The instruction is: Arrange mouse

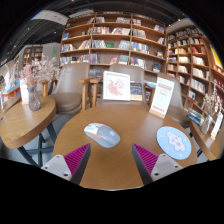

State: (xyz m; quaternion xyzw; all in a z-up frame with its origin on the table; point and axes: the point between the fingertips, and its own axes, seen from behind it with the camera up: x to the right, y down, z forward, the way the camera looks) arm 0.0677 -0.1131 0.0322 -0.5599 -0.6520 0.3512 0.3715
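The gripper hangs above the near edge of the round wooden table, its two fingers spread wide with nothing between the pink pads. The computer mouse sits just ahead of the left finger and a little beyond it, resting flat on the tabletop, pale grey-white. Its long axis runs across the gripper's line of approach, slanting slightly so the right-hand end lies nearer the fingers; which end is the nose I can't tell from here. That matters: come straight in and the jaws would close along its length rather than across its narrow sides, and the smooth rounded shell could squirt out or spin. A wrist turn looks needed first. Off beyond the right finger lies a round light-blue mouse pad, close to the table's rim. Past the mouse stand a white display card and a sign, so overshooting could knock those over.
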